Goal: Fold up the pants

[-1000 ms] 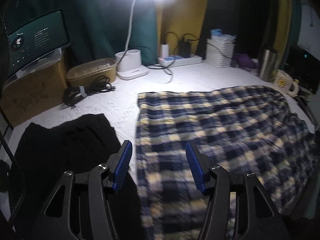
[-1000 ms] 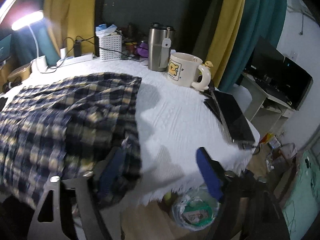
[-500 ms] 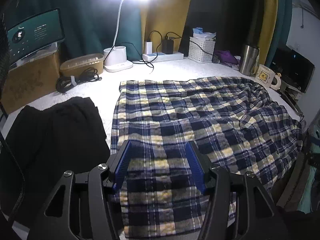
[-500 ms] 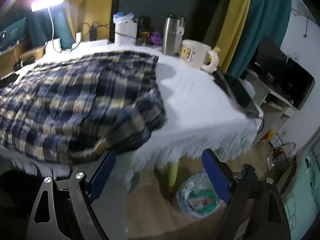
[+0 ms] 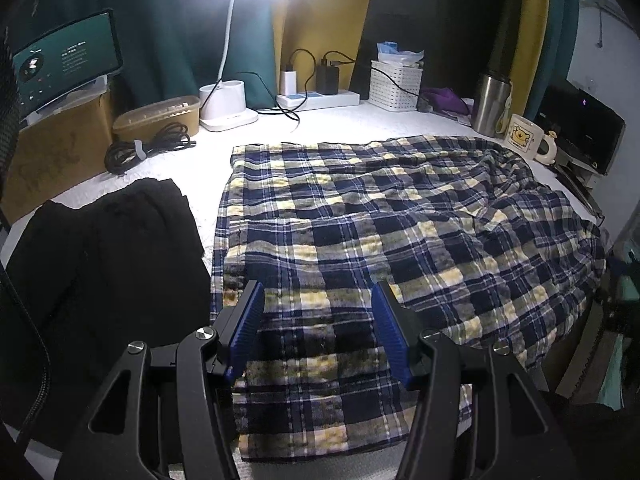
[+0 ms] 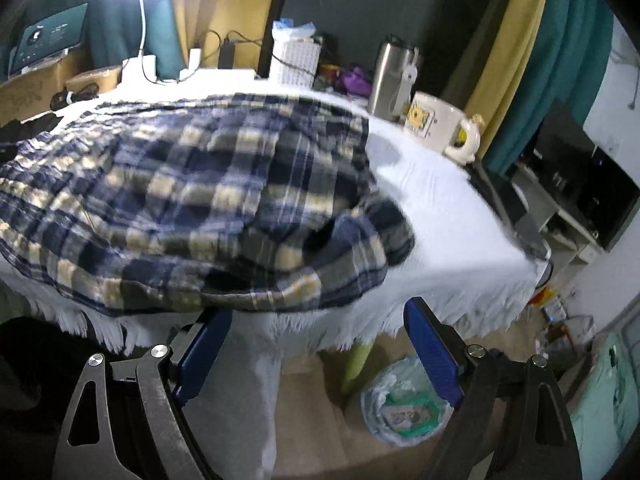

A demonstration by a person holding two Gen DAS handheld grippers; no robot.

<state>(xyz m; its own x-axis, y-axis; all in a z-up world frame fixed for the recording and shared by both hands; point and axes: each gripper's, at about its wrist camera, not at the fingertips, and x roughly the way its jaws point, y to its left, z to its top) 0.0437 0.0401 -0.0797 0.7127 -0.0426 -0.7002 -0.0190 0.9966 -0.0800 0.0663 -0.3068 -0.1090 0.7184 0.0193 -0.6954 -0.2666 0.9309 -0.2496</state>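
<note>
Left wrist view shows the plaid pants [image 5: 380,216] spread flat over the white worktop [image 5: 340,124], with the near edge hanging over the front of it. The left gripper [image 5: 318,332] hovers over this near edge with its jaws apart — the blue pads do not press the cloth, though whether the tips touch it is hard to tell. A black garment [image 5: 100,248] lies just beside the pants on the left, and its lower part is lost in the dark.

In the right wrist view the right gripper [image 6: 318,354] is wide open and holds nothing, in front of the worktop's fringed edge. The pants end there is bunched and blurred, so the folds cannot be made out. A mug [image 6: 438,122] and a steel flask [image 6: 392,76] stand behind — well apart from the cloth.
</note>
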